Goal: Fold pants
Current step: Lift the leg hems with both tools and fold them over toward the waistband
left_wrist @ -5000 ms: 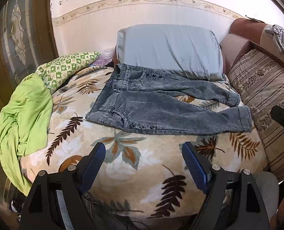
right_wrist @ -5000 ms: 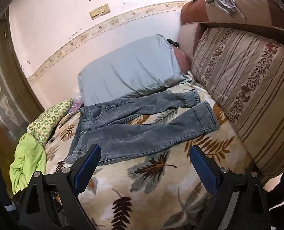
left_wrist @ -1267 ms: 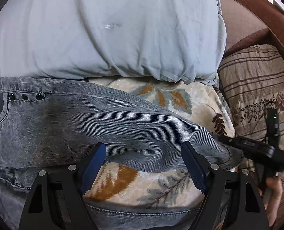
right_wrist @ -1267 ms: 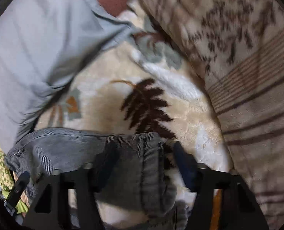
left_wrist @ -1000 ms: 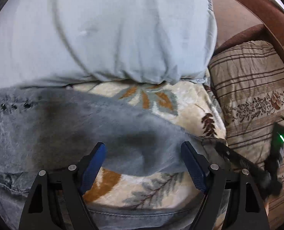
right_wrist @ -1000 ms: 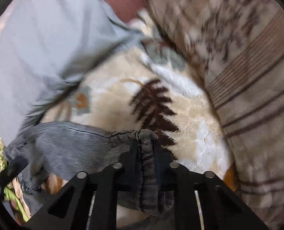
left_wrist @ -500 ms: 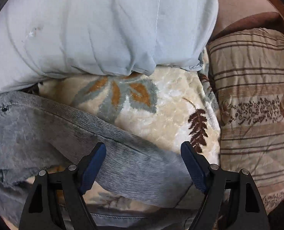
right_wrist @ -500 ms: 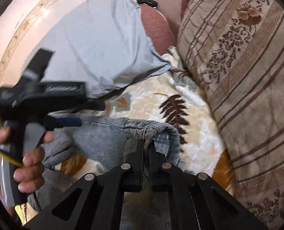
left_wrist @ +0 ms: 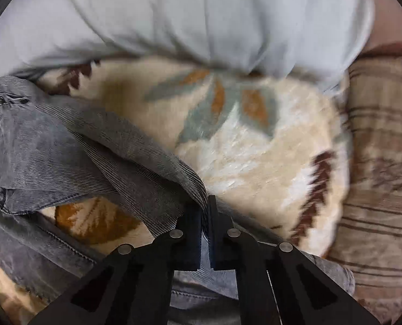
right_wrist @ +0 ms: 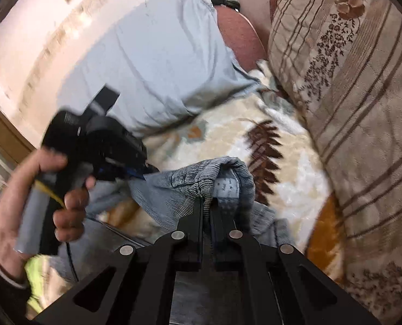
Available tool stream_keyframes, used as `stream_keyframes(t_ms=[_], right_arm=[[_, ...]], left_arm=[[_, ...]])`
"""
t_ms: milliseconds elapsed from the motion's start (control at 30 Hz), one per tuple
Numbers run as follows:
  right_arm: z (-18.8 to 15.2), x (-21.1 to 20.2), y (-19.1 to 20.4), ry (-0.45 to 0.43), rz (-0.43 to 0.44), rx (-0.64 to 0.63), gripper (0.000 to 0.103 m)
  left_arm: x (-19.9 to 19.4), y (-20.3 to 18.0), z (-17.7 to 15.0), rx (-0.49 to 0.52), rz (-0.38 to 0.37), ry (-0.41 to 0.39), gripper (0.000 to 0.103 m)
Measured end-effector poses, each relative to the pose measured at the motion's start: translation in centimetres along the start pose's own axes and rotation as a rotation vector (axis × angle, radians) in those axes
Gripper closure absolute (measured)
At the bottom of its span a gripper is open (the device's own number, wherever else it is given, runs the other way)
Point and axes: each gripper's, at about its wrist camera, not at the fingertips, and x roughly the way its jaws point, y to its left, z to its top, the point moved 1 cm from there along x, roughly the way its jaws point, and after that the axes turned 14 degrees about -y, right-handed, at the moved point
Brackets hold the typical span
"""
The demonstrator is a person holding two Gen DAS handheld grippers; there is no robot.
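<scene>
Ahead of both my grippers lies the blanket (left_wrist: 255,146), cream with leaf prints, filling most of what I see; beyond it, past the fingertips of either tool, sits the pale blue pillow (left_wrist: 201,19); off to the right of both tools runs the striped cushion (right_wrist: 358,108), brown and beige with a flower pattern.

The pants (left_wrist: 65,146) — grey, ribbed denim — lie on the blanket to the left of my left gripper (left_wrist: 205,203) and run under it; one leg rises in a taut ridge from the waist end at far left up to the tips of that tool; the other leg lies flat nearer me, below the tool's frame.

My left gripper is clenched on that raised leg; its two fingers stand nearly together with a fold of denim pinched between them. My right gripper (right_wrist: 207,203) is likewise clenched, grasping the hem of the same pants; the cuff bunches just above its tips and shows a pale lining inside.

From the right wrist I see the left tool to the upper left of my right gripper's tips, its nose touching the denim — blurred, so I cannot tell more from there; a hand (right_wrist: 38,203) wraps its grey handle, fingers curled around it.
</scene>
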Motion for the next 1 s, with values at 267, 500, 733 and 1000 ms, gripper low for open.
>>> stream_keyframes(t_ms=[267, 500, 733, 1000], right_arm=[[1.6, -3.7, -0.2, -0.090, 0.129, 0.069, 0.100], [-4.1, -6.3, 0.6, -0.029, 0.032, 0.011, 0.087], [-8.4, -8.0, -1.7, 0.099, -0.036, 0.187, 0.030], [-8.3, -6.4, -3.4, 0.135, -0.072, 0.375, 0.021]], left_arm=[[-12.5, 5.6, -6.5, -0.149, -0.297, -0.264, 0.101], [-8.8, 12.0, -21.1, -0.265, -0.295, -0.195, 0.101], [-5.6, 15.7, -24.4, -0.385, -0.369, -0.147, 0.091], [-8.7, 19.3, -22.2, -0.326, -0.374, -0.224, 0.050]])
